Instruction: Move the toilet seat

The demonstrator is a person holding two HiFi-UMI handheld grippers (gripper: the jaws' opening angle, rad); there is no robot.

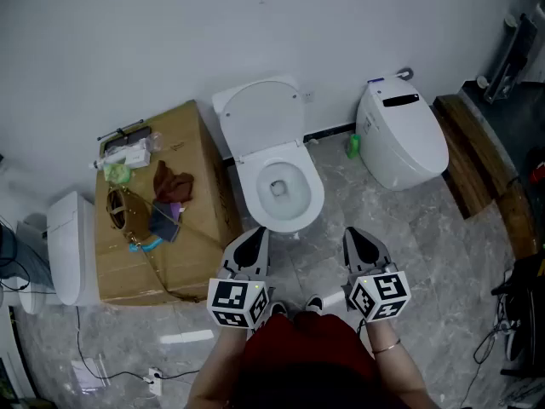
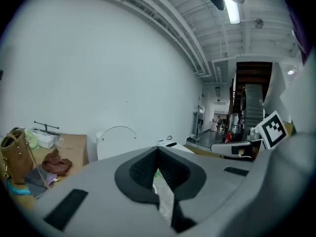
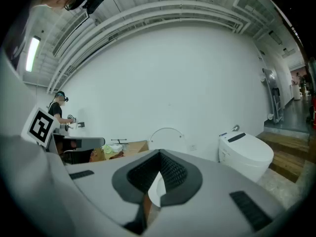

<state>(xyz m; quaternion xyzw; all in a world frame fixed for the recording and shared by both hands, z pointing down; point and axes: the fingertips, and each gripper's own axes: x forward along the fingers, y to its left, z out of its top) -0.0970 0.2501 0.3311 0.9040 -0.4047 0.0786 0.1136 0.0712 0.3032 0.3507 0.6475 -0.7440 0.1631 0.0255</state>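
Observation:
A white toilet (image 1: 279, 186) stands against the wall in the head view. Its lid (image 1: 260, 116) is raised against the wall and the seat ring (image 1: 313, 196) lies down around the bowl. My left gripper (image 1: 248, 244) and right gripper (image 1: 361, 240) hover side by side just in front of the bowl, both shut with nothing between the jaws and touching nothing. The raised lid (image 2: 117, 141) shows beyond my left gripper (image 2: 158, 163) in the left gripper view. In the right gripper view the lid (image 3: 167, 137) also shows, past the right gripper (image 3: 159, 164).
A cardboard box (image 1: 200, 228) left of the toilet carries a bag, cloths and small items. A second, closed toilet (image 1: 400, 135) stands to the right, with a green bottle (image 1: 352, 146) between them. A wooden step (image 1: 477, 164) runs along the far right. Another white fixture (image 1: 72, 245) sits at the left.

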